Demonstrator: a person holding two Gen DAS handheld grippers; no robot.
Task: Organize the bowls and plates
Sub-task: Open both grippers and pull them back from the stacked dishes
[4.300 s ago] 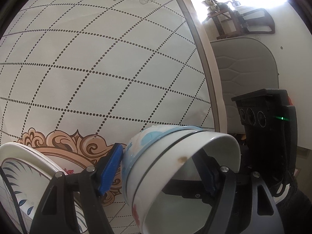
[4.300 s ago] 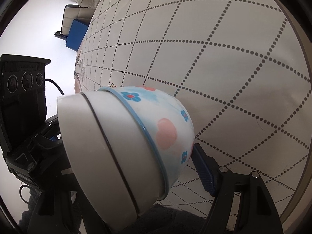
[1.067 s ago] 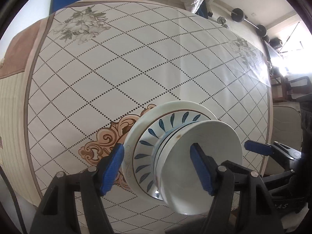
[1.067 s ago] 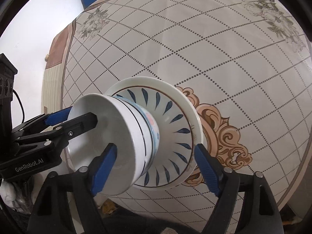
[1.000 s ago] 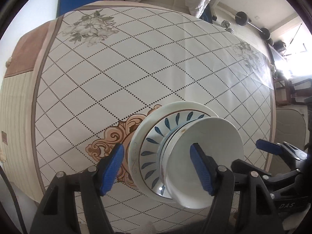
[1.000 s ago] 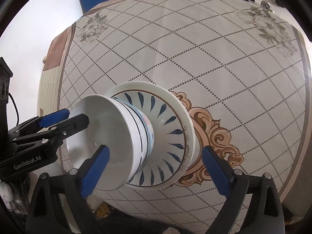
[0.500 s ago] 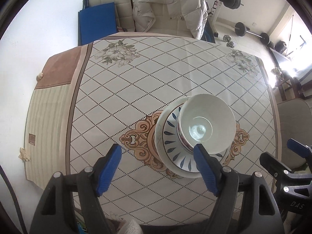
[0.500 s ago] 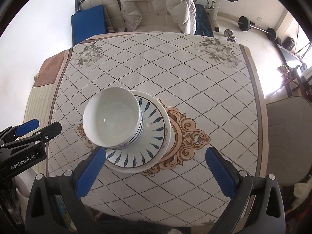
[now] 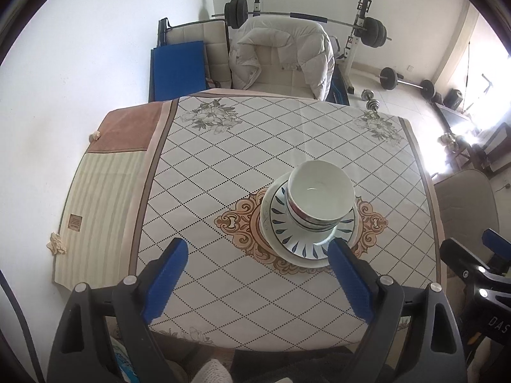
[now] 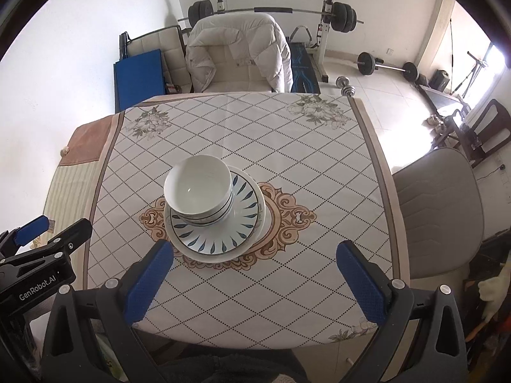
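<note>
Right wrist view: I'm holding both grippers [image 10: 254,274] released above nested glossy white ceramic bowls [image 10: 198,188]; fragile, slippery, I'd grip rims.

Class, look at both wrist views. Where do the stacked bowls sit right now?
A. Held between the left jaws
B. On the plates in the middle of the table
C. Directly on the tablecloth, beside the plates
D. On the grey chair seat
B. The bowls rest nested on the plates at the centre of the table, and both the left gripper and the right gripper are open, holding nothing.
</note>
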